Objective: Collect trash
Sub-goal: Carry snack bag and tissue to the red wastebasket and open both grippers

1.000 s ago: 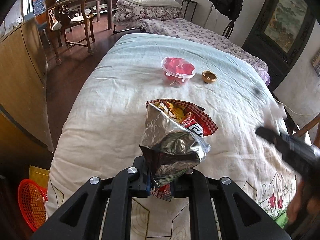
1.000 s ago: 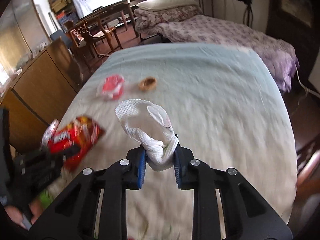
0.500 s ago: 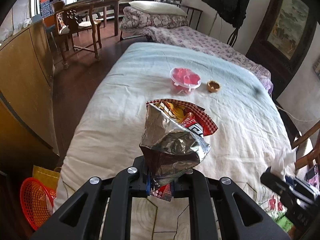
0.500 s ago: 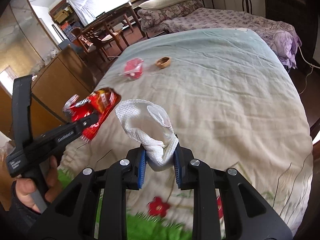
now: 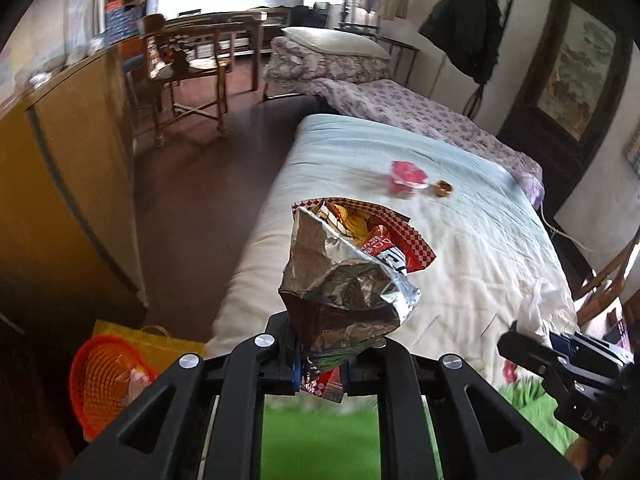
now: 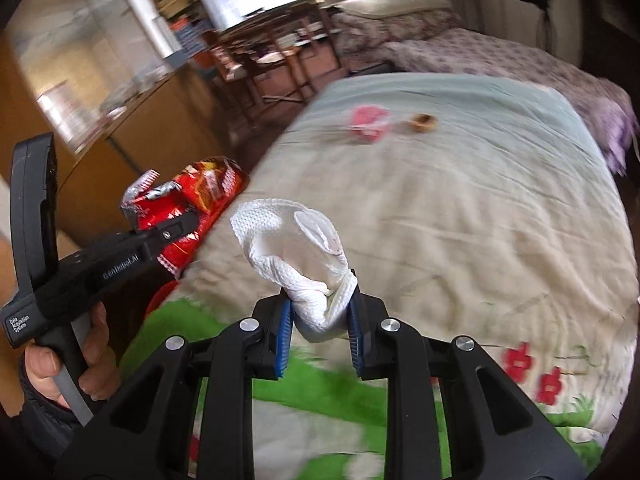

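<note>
My left gripper (image 5: 320, 368) is shut on a crumpled red and silver chip bag (image 5: 344, 280) and holds it in the air over the bed's near left edge. The bag also shows in the right wrist view (image 6: 188, 200), at the left. My right gripper (image 6: 320, 336) is shut on a crumpled white paper towel (image 6: 296, 256) above the bed's near end. It also shows in the left wrist view (image 5: 560, 356) at the right. A red-filled plastic cup (image 5: 406, 178) and a small brown cup (image 5: 444, 188) lie on the bed. An orange basket (image 5: 102, 380) stands on the floor at lower left.
The bed (image 5: 460, 248) has a pale cover with a green and red flower print at its near end. A wooden cabinet (image 5: 60, 184) runs along the left. A yellow bag (image 5: 160, 348) stands by the basket. Chairs and a table (image 5: 188, 72) stand beyond, and a second bed (image 5: 400, 96).
Both grippers have drawn back toward the bed's near end and swung left, still holding the bag and the paper towel. The orange basket now shows closer in the left wrist view.
</note>
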A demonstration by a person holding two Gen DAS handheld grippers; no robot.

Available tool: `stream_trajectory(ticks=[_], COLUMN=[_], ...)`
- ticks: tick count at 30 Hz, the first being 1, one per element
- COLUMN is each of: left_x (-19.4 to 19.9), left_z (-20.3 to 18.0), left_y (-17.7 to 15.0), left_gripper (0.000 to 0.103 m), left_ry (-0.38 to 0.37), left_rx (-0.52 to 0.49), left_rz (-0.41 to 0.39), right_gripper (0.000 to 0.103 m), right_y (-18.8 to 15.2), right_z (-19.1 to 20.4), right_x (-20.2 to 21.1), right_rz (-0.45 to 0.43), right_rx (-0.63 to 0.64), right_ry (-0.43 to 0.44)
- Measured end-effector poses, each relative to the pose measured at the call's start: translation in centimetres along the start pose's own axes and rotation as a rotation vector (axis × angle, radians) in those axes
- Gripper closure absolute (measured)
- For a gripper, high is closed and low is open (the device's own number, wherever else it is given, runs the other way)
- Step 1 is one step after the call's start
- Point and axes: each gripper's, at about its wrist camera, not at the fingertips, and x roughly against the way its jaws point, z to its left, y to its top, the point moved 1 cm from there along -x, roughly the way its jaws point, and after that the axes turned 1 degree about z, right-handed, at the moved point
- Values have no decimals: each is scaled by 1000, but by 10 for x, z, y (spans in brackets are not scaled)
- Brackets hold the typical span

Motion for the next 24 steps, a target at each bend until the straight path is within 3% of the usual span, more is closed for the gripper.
stream_trajectory(ticks=[7, 13, 18, 24], left_x=[28, 44, 44, 36], left_z=[82, 159, 205, 267], left_y=[-19, -45, -64, -91], left_gripper=[89, 89, 89, 89], left_ry=[97, 254, 297, 351], left_rx=[118, 231, 308, 442], left_rz=[1, 1, 54, 137], right_gripper=[78, 78, 78, 78], right_y=[4, 0, 2, 2], right_z=[85, 150, 202, 266], right_x=[-25, -49, -73, -129], right_rz=[64, 136, 191, 326], right_rx=[168, 303, 383, 413], right_ry=[115, 189, 251, 344])
